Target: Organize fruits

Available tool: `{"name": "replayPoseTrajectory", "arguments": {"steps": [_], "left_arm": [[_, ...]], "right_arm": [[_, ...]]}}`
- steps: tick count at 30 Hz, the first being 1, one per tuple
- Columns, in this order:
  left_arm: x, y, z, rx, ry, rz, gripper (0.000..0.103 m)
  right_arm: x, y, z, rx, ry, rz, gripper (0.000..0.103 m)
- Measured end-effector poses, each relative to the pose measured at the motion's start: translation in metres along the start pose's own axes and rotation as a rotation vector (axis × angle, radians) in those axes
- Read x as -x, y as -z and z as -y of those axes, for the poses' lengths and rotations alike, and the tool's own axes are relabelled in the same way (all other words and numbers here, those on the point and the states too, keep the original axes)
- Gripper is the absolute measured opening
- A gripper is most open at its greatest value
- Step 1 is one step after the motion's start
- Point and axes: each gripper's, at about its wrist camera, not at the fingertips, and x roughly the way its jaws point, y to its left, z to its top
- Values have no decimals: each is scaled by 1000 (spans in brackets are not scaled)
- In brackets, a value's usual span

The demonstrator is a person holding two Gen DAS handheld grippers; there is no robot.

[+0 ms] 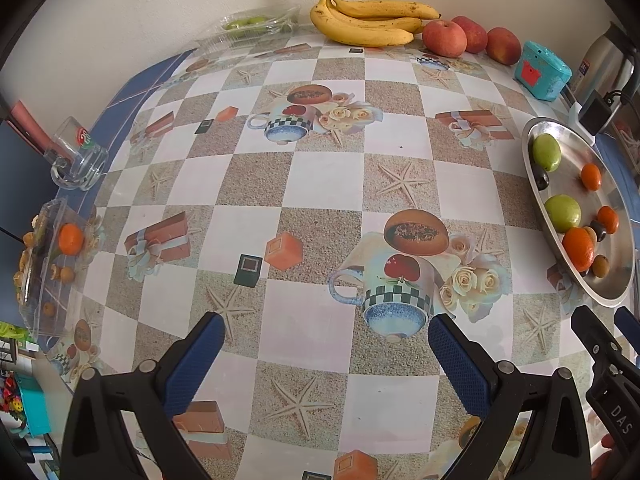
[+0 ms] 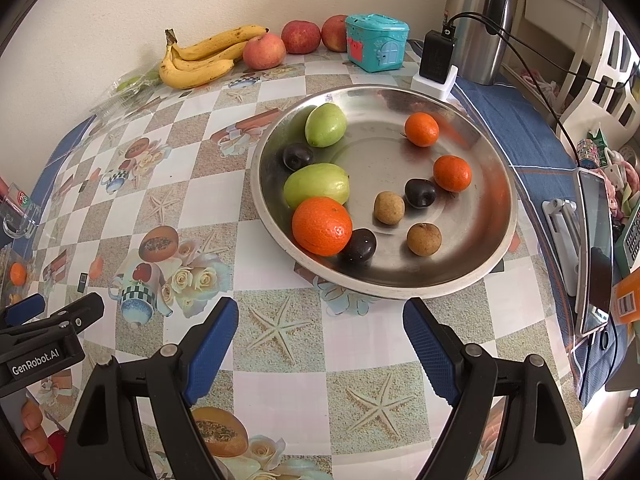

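Note:
A round metal plate [image 2: 496, 168] [image 1: 618, 276] holds mixed fruit: two green fruits [image 2: 325, 124], three oranges [image 2: 322, 226], dark plums [image 2: 420, 193] and two small brown fruits [image 2: 389, 208]. My right gripper [image 2: 320, 314] hangs open just in front of the plate's near rim, nothing between its fingers. My left gripper [image 1: 326, 330] is open over the patterned tablecloth, left of the plate, also empty. Bananas [image 1: 360, 20] [image 2: 200, 58] and three red apples [image 1: 444, 38] [image 2: 264, 53] lie along the back wall. One orange [image 1: 71, 239] sits in a clear plastic box at the left edge.
A clear glass mug [image 1: 78, 156] lies at the left. A teal toy house [image 2: 376, 42], a black charger [image 2: 437, 58] and a steel flask [image 2: 480, 20] stand behind the plate. A phone on a stand [image 2: 594, 252] is at the right. A clear tray of green fruit [image 1: 256, 24] sits by the wall.

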Motion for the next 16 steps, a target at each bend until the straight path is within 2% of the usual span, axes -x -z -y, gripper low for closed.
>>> {"name": "replayPoseTrajectory", "arguments": {"steps": [16], "left_arm": [[3, -1, -3, 10, -7, 15, 103]], "right_arm": [[-1, -1, 0, 2, 1, -3, 85]]}}
